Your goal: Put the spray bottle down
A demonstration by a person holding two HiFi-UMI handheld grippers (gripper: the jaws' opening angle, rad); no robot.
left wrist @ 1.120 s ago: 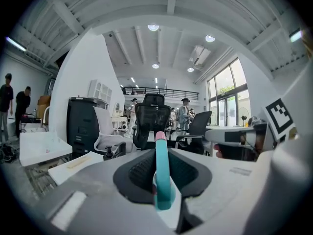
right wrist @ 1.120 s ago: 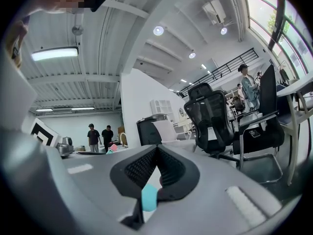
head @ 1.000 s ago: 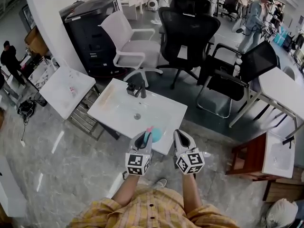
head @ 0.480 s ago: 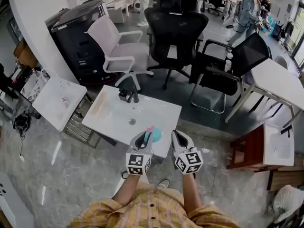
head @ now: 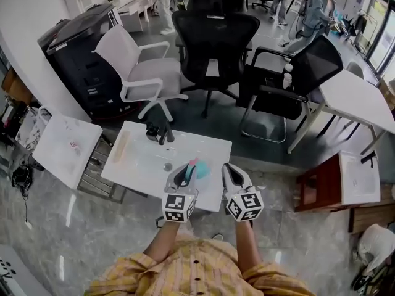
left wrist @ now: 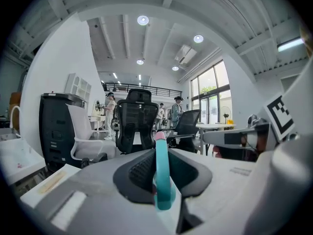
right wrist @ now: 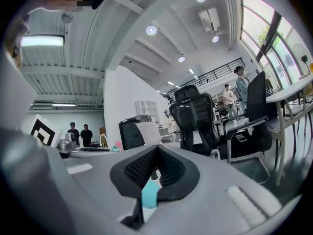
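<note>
Left gripper view has the left claw point(left wrist: 159, 156) clenched on the teal spray bottle point(left wrist: 162, 182). Right claw point(right wrist: 156, 150) beside it is closed, empty

Head view steeply down, both gripper views level, all sharing black chair point(head: 215, 37)

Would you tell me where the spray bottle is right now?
In the head view the spray bottle is clamped in the left gripper, seen over the white washbasin's near edge, just left of the right gripper.
</note>
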